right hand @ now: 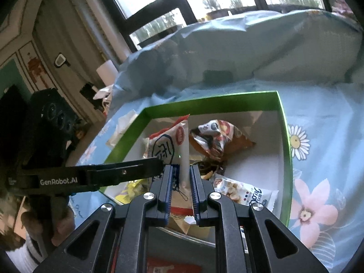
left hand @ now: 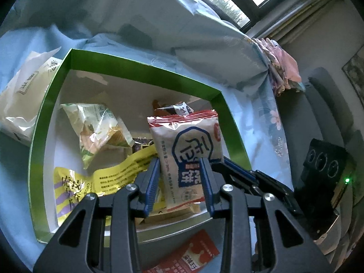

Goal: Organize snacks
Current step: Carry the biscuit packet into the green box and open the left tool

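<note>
A white snack packet with red edges and a blue logo (left hand: 188, 145) stands upright over the green-rimmed box (left hand: 45, 118). My left gripper (left hand: 180, 177) is shut on its lower part. My right gripper (right hand: 180, 182) is shut on the same packet (right hand: 168, 143), pinching its edge from the other side. The box (right hand: 285, 136) holds several snacks: a green-yellow bag (left hand: 100, 132), a yellow packet (left hand: 109, 177), a brown-red bag (right hand: 216, 138) and a white popcorn packet (right hand: 245, 193).
The box lies on a blue floral bedsheet (right hand: 318, 159) with a pillow (right hand: 273, 45) behind it. A white bag (left hand: 25, 97) lies left of the box. A red packet (left hand: 193, 257) lies in front of the box. A window is beyond.
</note>
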Available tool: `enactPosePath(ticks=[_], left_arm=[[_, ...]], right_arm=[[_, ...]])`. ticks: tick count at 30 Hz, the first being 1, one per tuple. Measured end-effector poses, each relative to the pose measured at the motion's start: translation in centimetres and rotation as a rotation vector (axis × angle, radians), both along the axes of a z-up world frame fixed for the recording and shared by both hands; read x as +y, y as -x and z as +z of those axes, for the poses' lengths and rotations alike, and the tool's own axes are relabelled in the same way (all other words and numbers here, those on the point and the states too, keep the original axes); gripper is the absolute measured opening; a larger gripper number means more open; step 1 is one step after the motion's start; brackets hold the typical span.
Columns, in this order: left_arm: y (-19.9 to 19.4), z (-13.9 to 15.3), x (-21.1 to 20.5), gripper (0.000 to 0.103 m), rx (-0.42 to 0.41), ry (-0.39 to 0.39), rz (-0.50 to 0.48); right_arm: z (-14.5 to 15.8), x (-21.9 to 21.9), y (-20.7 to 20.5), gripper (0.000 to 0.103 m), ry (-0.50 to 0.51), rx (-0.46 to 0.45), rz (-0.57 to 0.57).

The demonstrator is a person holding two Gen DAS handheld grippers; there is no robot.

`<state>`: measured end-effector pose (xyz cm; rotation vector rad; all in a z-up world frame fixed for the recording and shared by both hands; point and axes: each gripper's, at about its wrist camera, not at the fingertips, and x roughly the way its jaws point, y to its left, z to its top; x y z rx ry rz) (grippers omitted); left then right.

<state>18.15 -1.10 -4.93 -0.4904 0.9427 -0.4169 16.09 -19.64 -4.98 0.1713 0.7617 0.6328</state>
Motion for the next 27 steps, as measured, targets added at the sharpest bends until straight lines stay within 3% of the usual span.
enactPosePath(ticks=[7,13,18,20,22,25,27], left_arm=[[0.1,0.1,-0.2,0.034,-0.015,-0.025,0.005],[0.4,0.5,-0.4,0.053,-0.033,-0.003,0.004],[0.7,1.3,-0.3,0.061,-0.072,-0.02,0.003],[0.8,1.5,-0.2,0.065,-0.079,-0.027,0.008],[0.9,1.5,-0.1,0.065,-0.078,-0.032,0.015],[1.0,1.7,0.0,0.066,-0.081,-0.055,0.031],[1.1,1.8,0.0,0.074,-0.084,-0.071,0.041]], right_arm=[[-0.4,0.2,-0.3,0.018,0.008,0.018,-0.019],[-0.6,0.0,-0.7,0.018,0.023,0.022,-0.053],[-0.5,-0.9,-0.7,0.019,0.017,0.026,-0.091],[-0.3,-1.2,-0.5,0.024,0.014,0.02,-0.102],[0.0,-1.6,-0.3,0.036,0.013,0.015,-0.116],[0.4,-2.1,-0.1,0.04,-0.002,0.006,-0.126],[0.8,-2.4,0.1,0.041,-0.007,-0.002,-0.131]])
